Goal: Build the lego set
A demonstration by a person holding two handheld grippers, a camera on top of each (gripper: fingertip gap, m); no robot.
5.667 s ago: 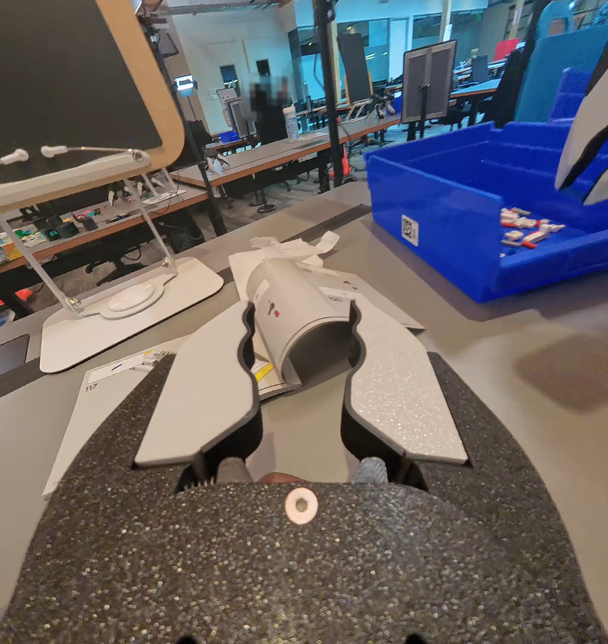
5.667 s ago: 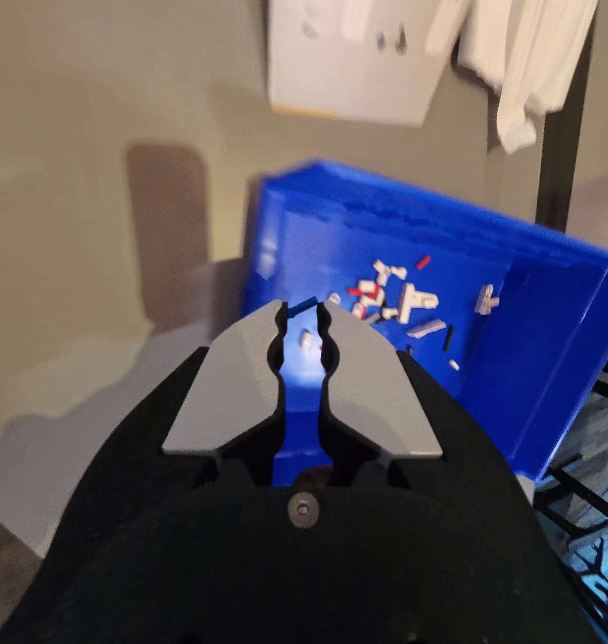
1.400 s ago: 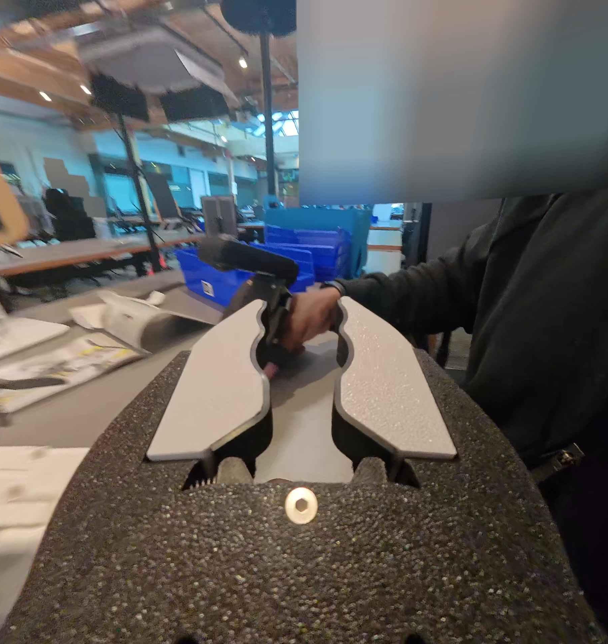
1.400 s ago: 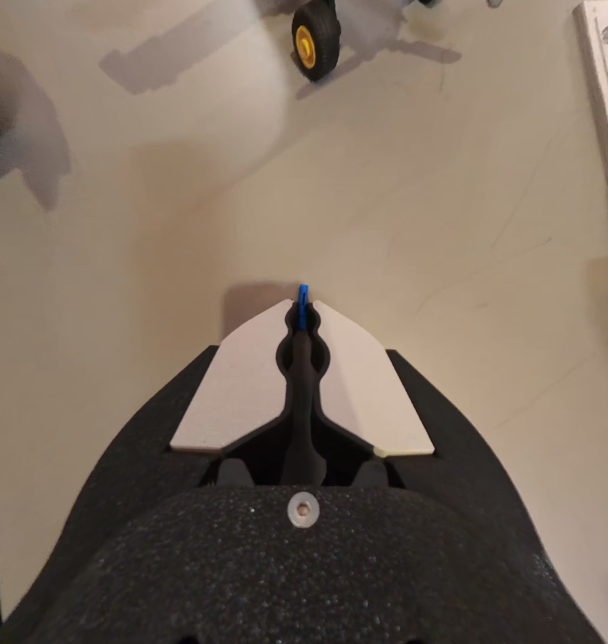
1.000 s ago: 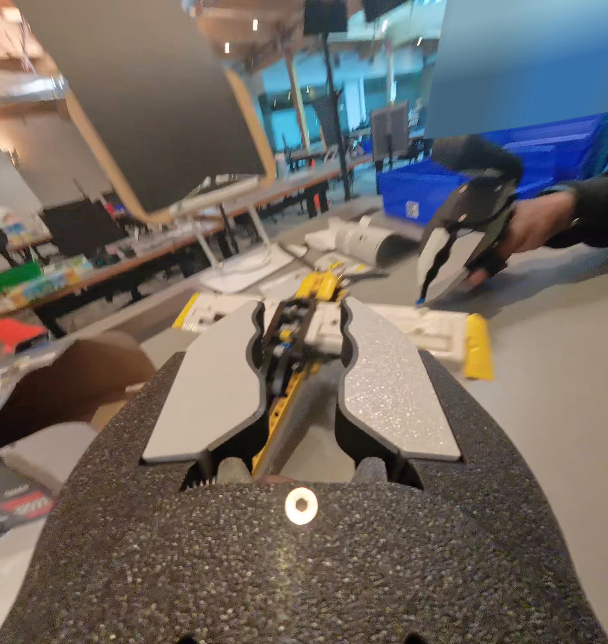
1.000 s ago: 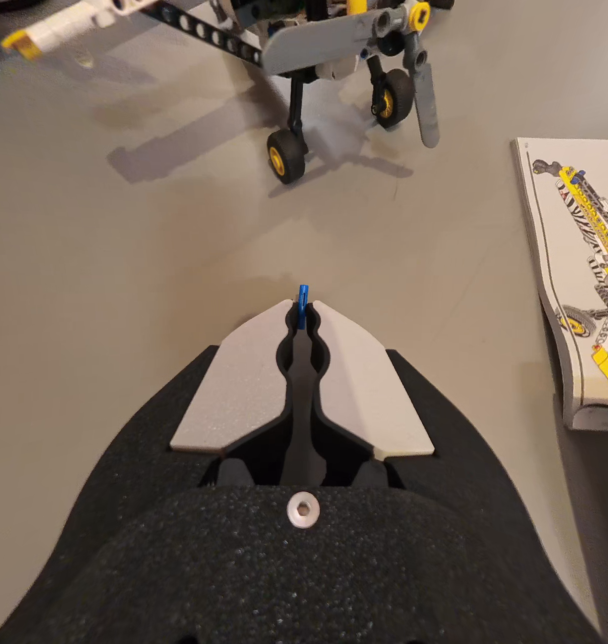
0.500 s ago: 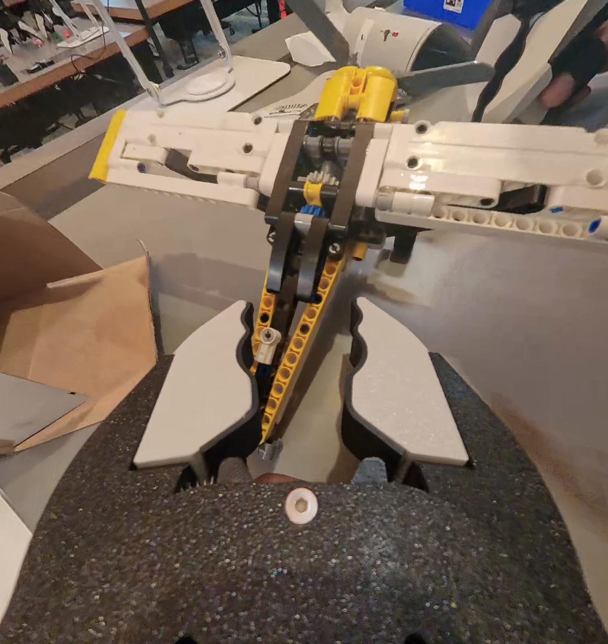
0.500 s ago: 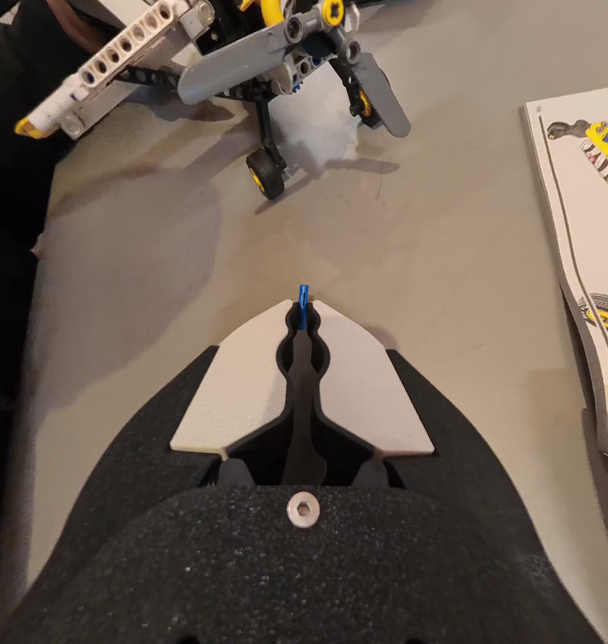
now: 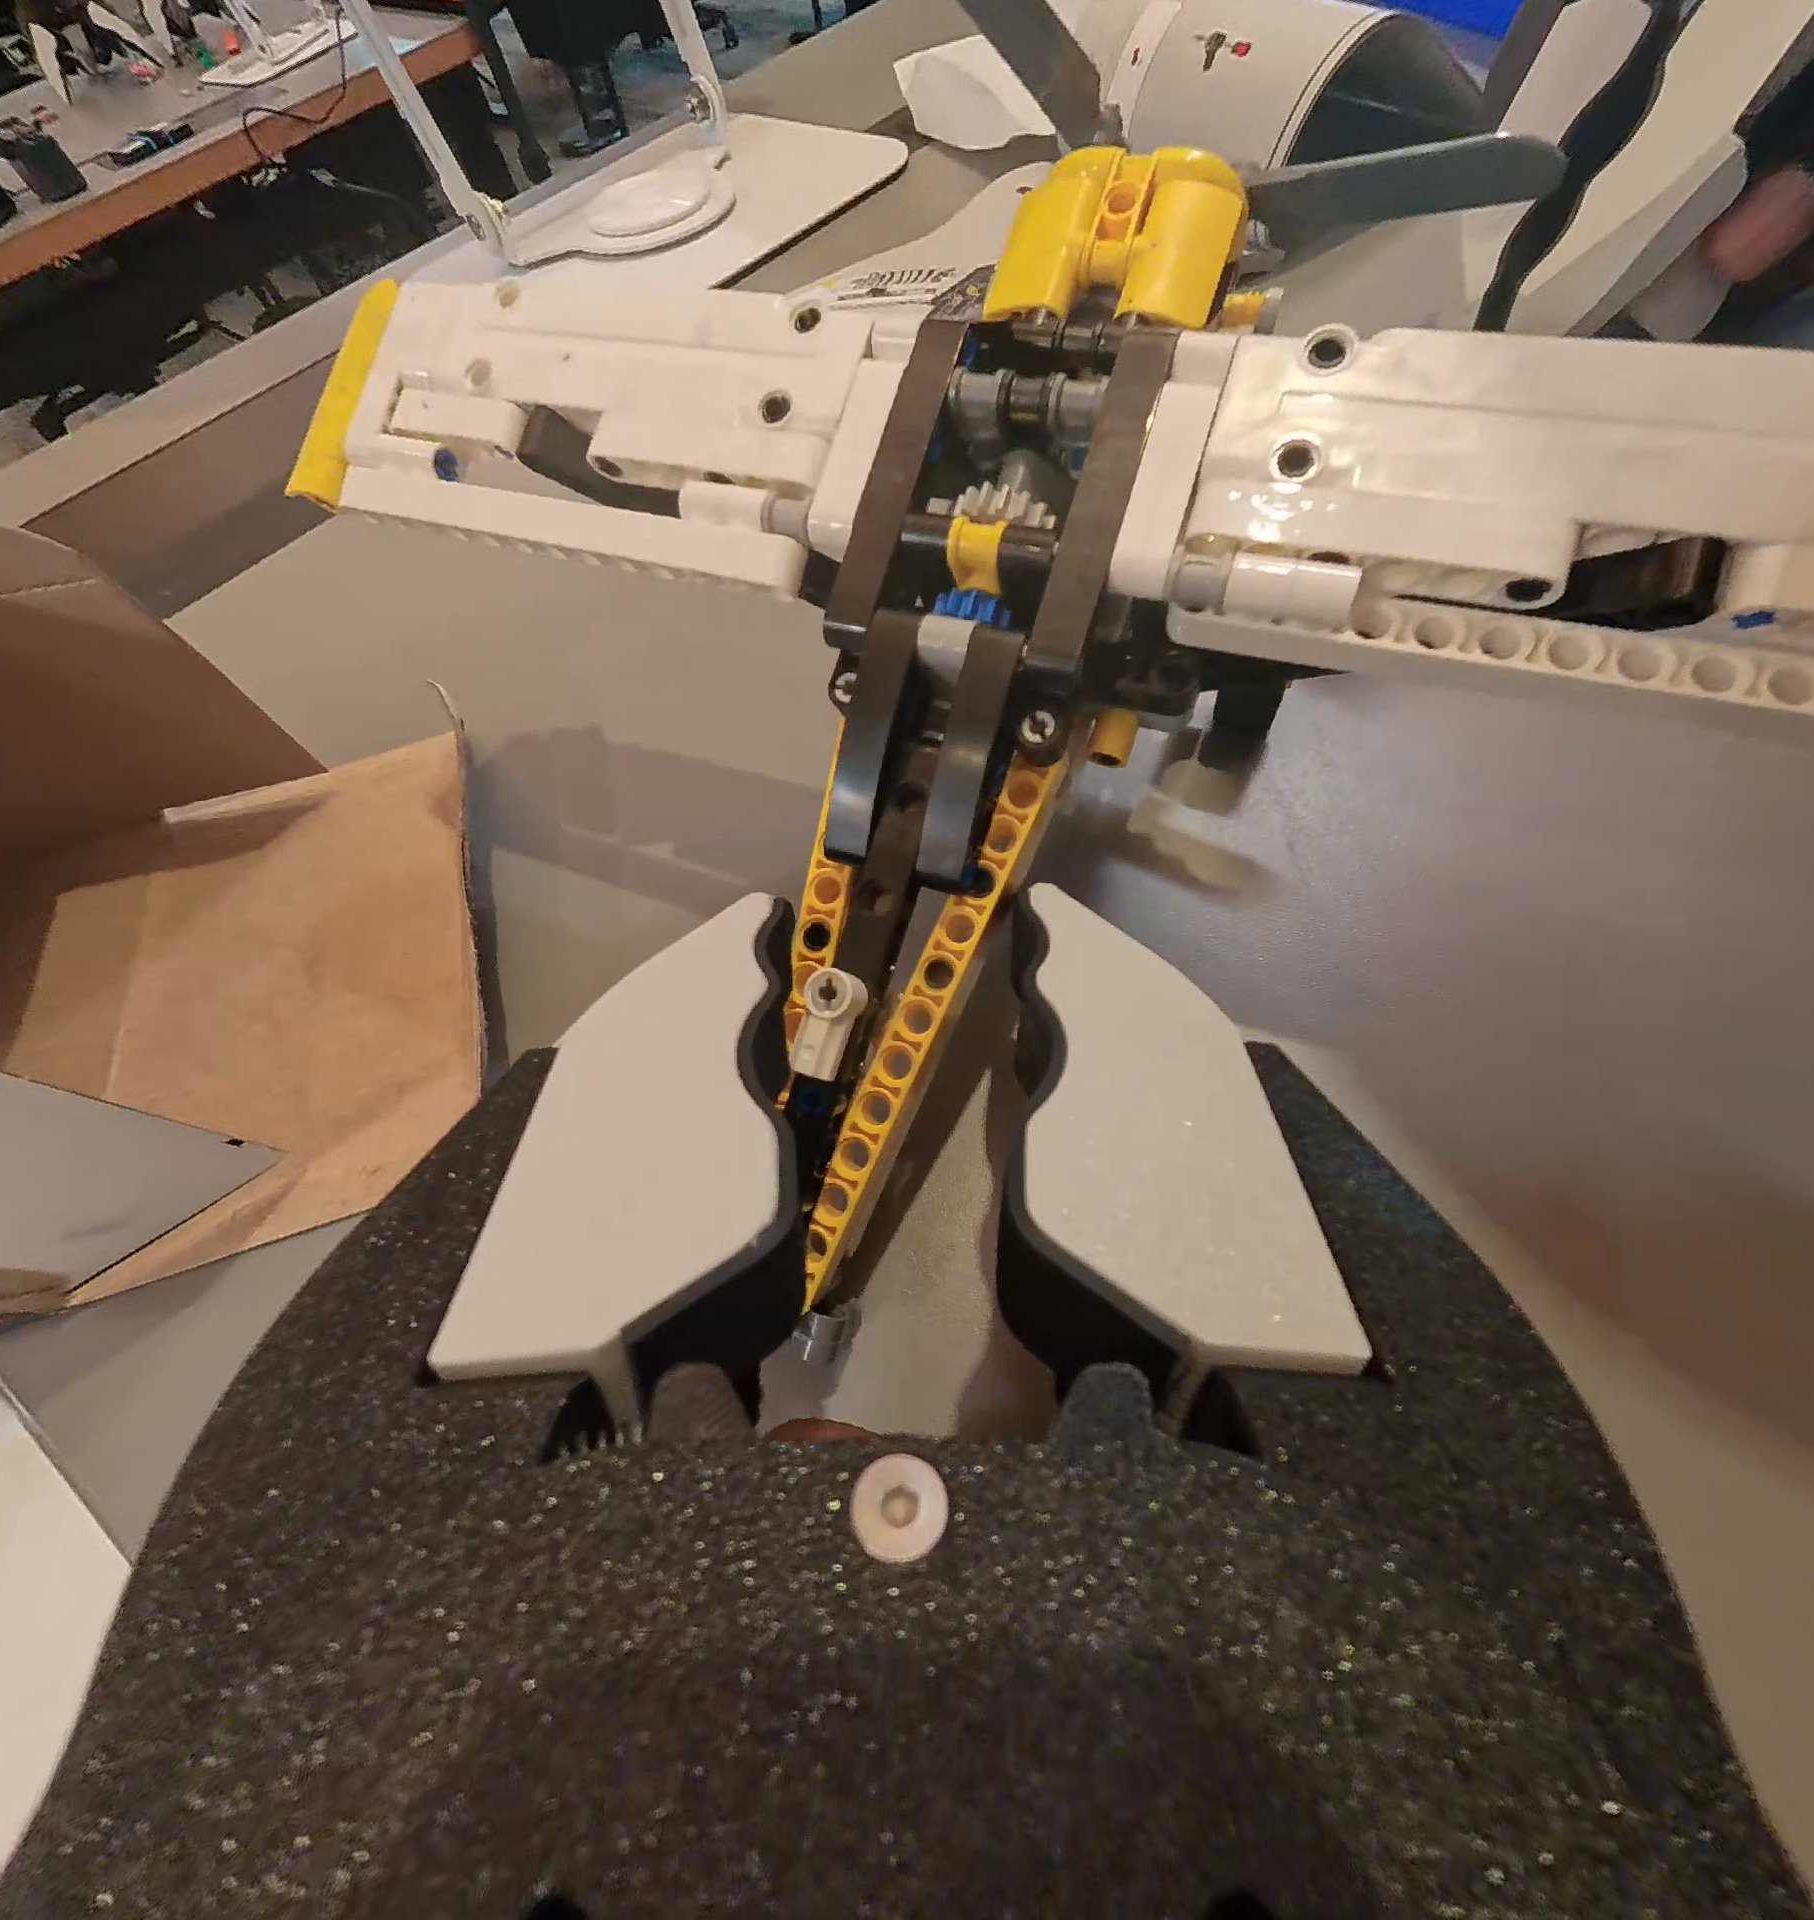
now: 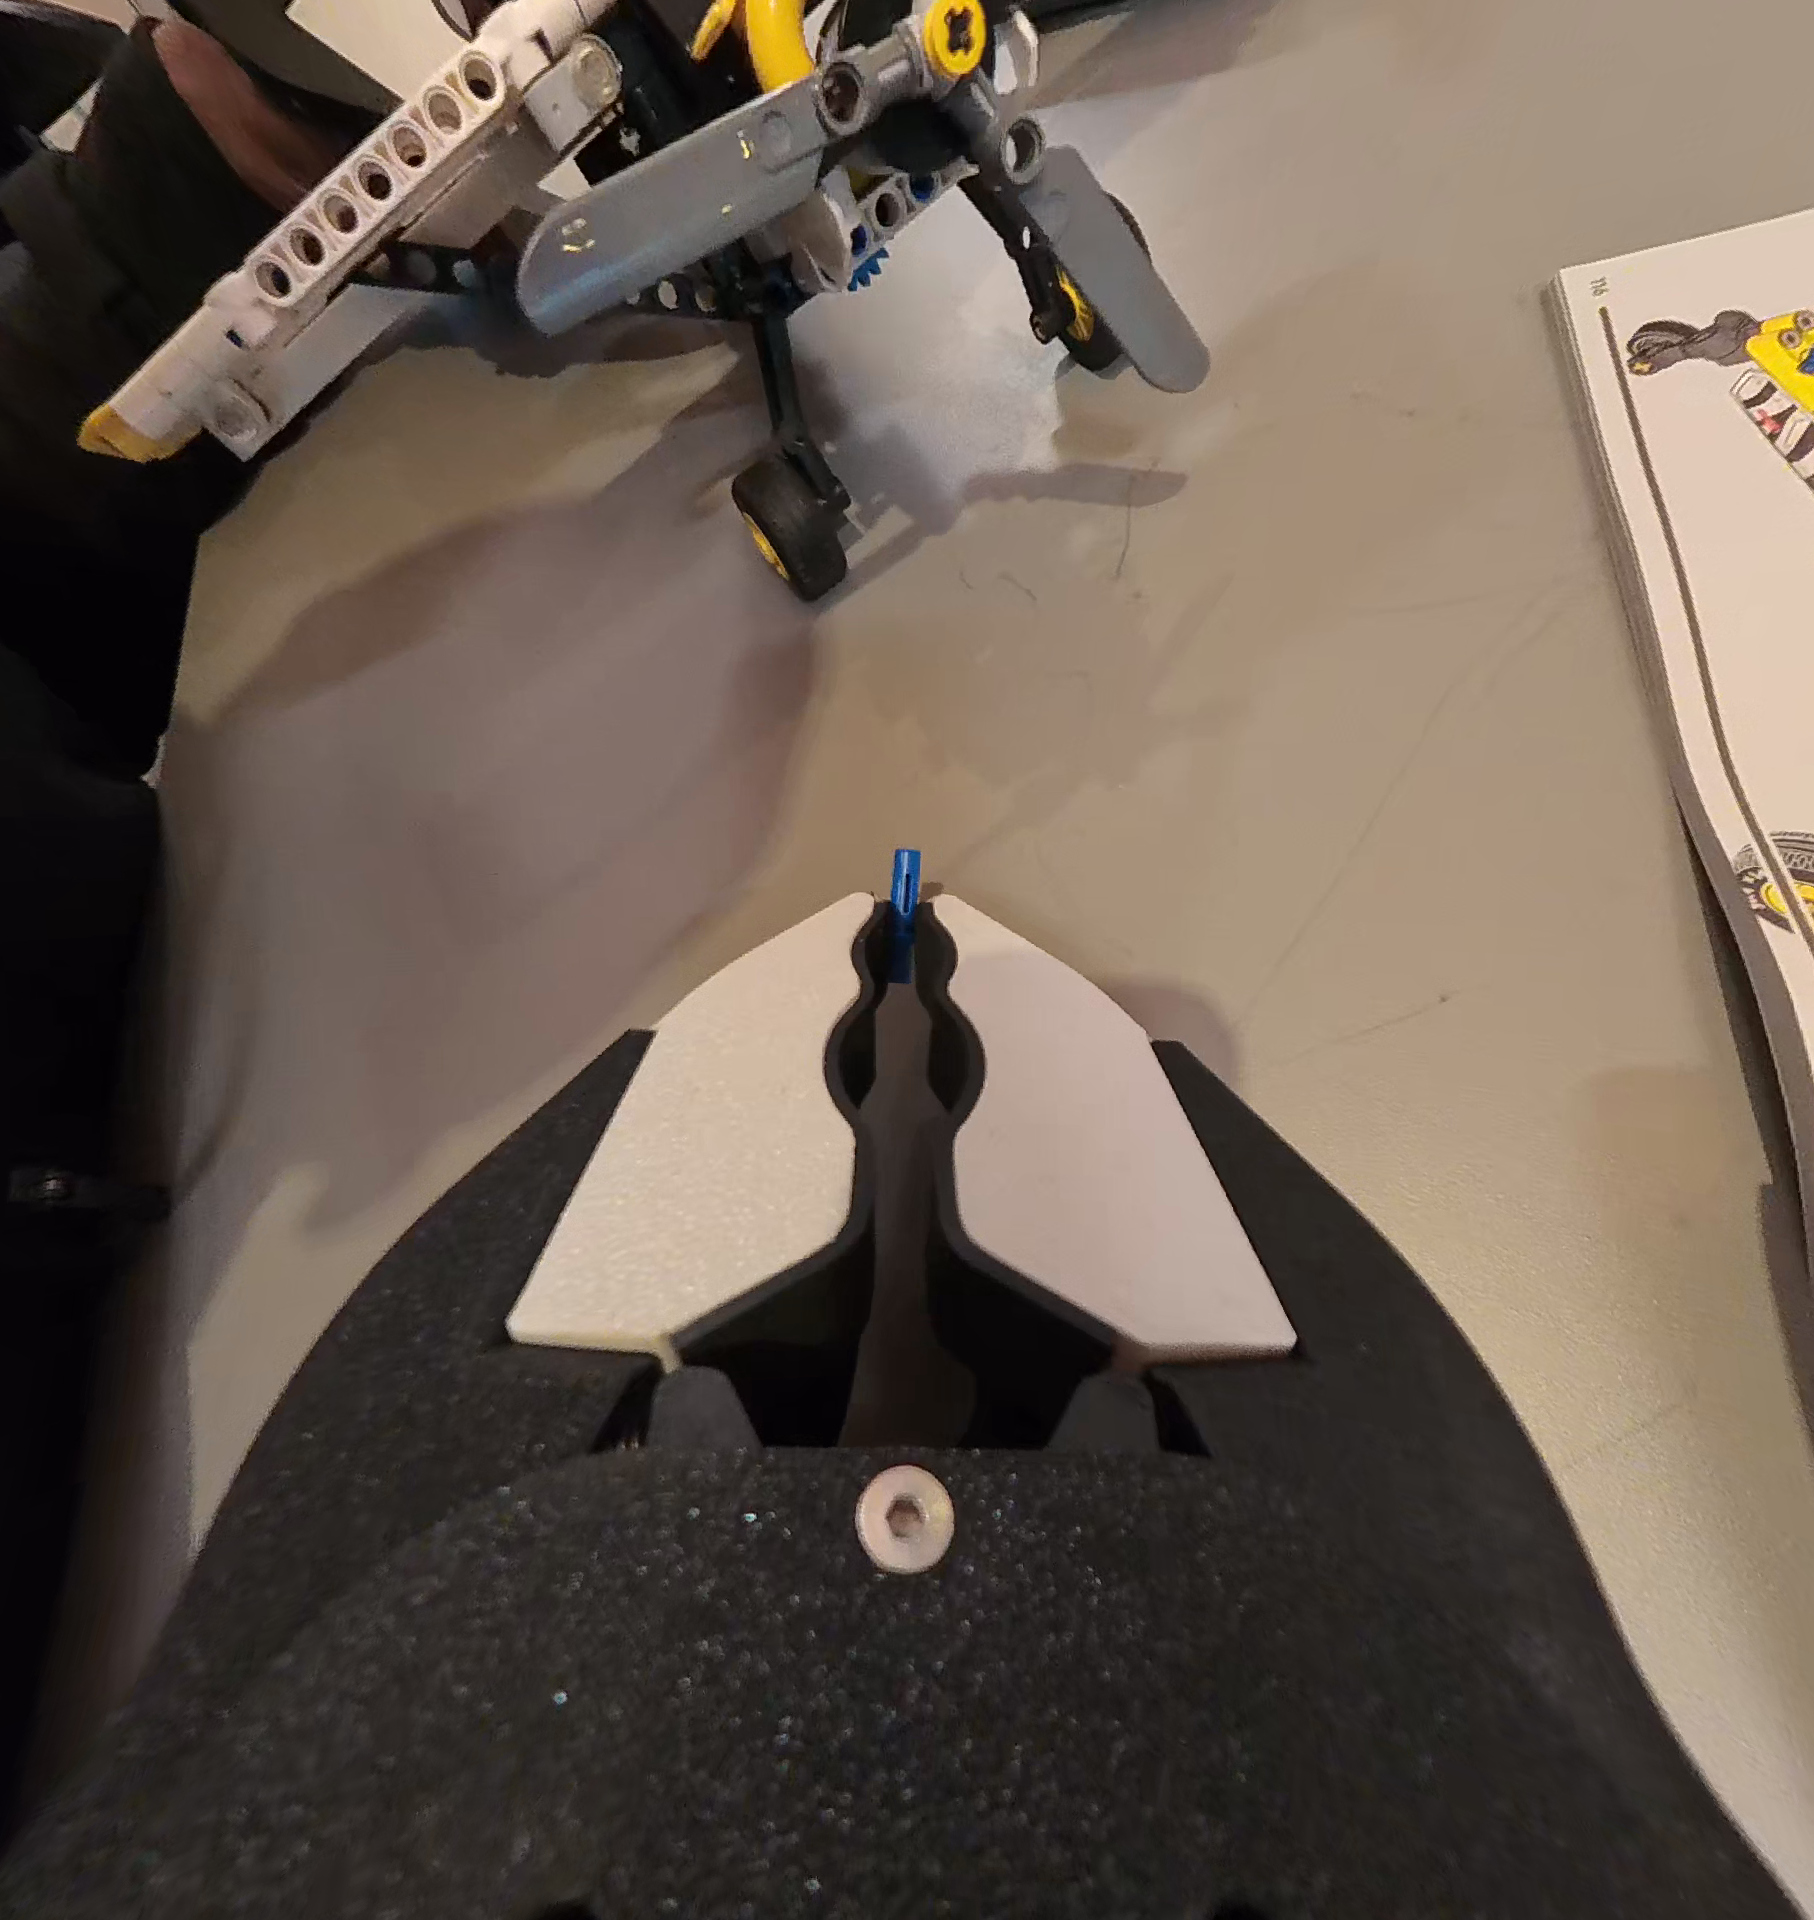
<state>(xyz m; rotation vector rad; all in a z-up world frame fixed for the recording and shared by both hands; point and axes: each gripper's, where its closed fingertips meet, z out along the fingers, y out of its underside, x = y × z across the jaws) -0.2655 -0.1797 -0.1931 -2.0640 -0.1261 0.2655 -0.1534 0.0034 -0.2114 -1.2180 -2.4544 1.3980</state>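
Observation:
A toy plane built of white, yellow and black bricks (image 9: 622, 416) stands on the grey table (image 9: 1505, 935). Its yellow tail beams (image 9: 924, 997) run back between my left gripper's fingers. My left gripper (image 9: 892, 914) is shut on this tail, with both pads against the beams. My right gripper (image 10: 903, 899) is shut on a small blue pin (image 10: 903, 878) that sticks out past the fingertips. It hovers over bare table in front of the plane's nose (image 10: 674, 229) and near its front wheel (image 10: 789, 525). The right gripper also shows at the left wrist view's top right (image 9: 1609, 156).
An open instruction booklet (image 10: 1765, 623) lies to the right of my right gripper. Brown cardboard (image 9: 207, 935) lies left of the plane's tail. A white stand base (image 9: 737, 177) and a white roll (image 9: 1277, 62) sit behind the plane. A person's dark sleeve (image 10: 51, 520) is at the left. Spacing between my two grippers at the tips: around 20 cm.
My left gripper's fingers came in from either side of the plane's tail and now press on it. My right gripper, still shut on the blue pin, moved a little closer to the plane.

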